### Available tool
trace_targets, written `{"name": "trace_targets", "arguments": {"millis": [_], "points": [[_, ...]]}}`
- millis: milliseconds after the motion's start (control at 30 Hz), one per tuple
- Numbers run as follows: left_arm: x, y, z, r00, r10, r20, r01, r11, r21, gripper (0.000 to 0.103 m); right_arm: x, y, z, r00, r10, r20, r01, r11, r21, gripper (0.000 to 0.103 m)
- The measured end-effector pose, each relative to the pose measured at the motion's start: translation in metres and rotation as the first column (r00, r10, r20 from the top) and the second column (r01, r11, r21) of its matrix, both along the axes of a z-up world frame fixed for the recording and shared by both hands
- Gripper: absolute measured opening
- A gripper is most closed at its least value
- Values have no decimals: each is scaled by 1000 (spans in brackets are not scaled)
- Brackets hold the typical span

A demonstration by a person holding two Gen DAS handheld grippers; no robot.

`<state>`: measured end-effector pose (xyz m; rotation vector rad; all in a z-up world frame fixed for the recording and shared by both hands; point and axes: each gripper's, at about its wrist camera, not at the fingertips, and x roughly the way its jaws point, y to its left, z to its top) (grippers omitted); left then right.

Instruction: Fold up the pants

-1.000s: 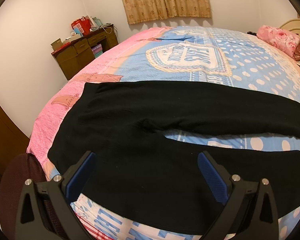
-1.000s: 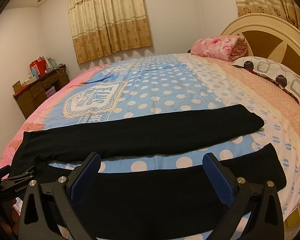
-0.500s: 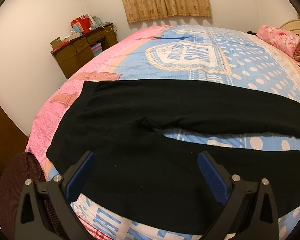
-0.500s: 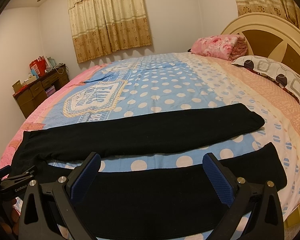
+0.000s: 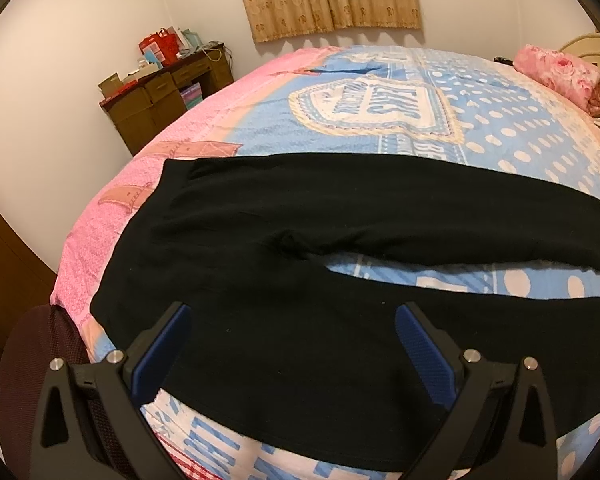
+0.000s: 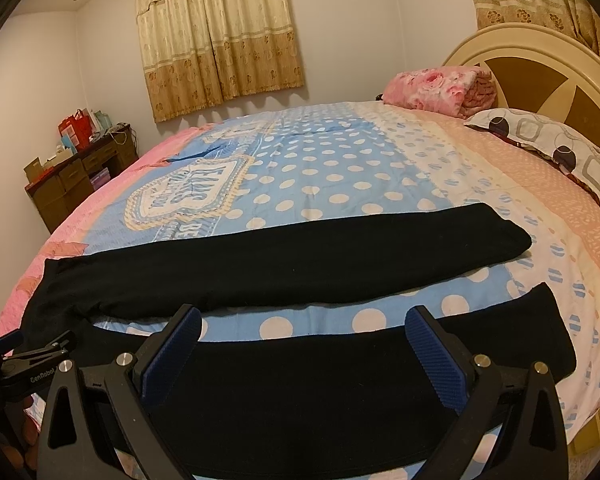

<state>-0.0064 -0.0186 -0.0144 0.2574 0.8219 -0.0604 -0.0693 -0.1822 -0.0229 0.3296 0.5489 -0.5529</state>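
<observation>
- Both grippers hover over the near edge of the bed, and we take the black pants as our landmark for every place below.
- Our left gripper stands with its jaws spread wide and nothing between them, above the waist end of the pants.
- Our right gripper is likewise wide and empty, over the near leg of the pants, closer to the cuff end.
- We see the pants lying flat on the bedspread, unfolded, the waistband towards the foot of the bed and the two legs running towards the headboard.
- Their long axis runs crosswise to both grippers, left to right in both views.
- The far leg lies just beyond the near one, with a strip of dotted bedspread showing between them; they meet at the crotch.
- We judge that no fold is made yet, and that the first one lays one leg over the other.
- For that, the left gripper is nearer the waist and crotch, the right nearer the cuffs, so each would take its own end of the near leg's edge.
- Beyond the pants sit a pink blanket and a pillow, well apart from them.
</observation>
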Motion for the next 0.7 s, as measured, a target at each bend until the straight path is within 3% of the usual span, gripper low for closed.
{"name": "trace_targets", "arguments": {"millis": [300,467,600,700], "points": [[36,21,12,999,35,2,-35,999,16,103,2,-33,0,999,-22,-30,22,1000,17,102],[79,35,26,997,65,-41,-66,997,-33,103,11,-69,6,998,5,-64,-5,1000,-3,102],[121,43,28,992,111,-55,-112,993,-23,103,18,-109,10,994,-11,-109,6,999,-38,102],[153,51,22,982,147,-117,-155,986,-63,103,20,-137,12,993,-10,-120,4,999,-51,102]]}}
